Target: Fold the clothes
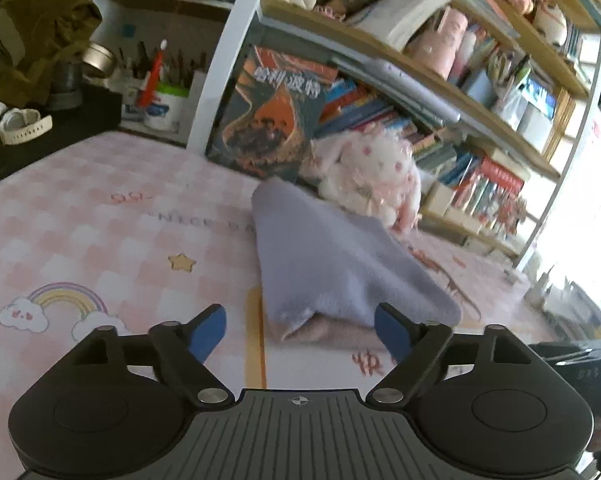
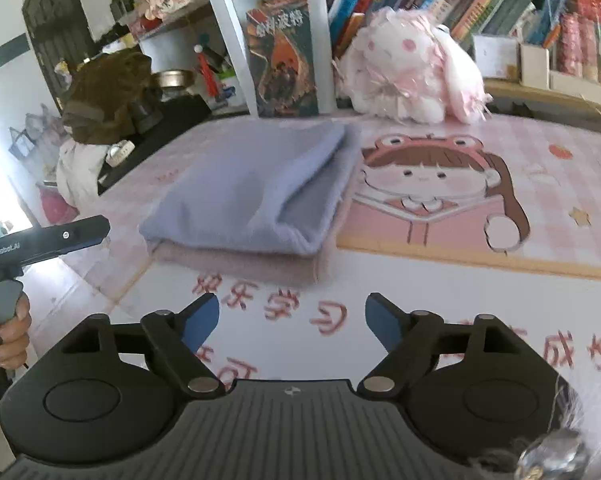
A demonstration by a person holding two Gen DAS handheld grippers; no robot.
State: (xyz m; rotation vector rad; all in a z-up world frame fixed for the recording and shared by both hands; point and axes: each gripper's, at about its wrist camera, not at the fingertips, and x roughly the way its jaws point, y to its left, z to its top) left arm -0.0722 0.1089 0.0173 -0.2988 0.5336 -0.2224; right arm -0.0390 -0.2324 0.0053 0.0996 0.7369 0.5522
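Left wrist view: we see the left hand-held gripper spread wide, gripping nothing, with the folded lavender cloth lying just past its blue fingertips on the pink checked table. Right wrist view: our right hand-held gripper is also wide and empty, short of the cloth, which sits on a beige layer, with a plush bunny and bookshelf behind.

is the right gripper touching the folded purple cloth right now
Apart. In the right wrist view the right gripper is open, with bare printed mat between its fingertips and the purple cloth.
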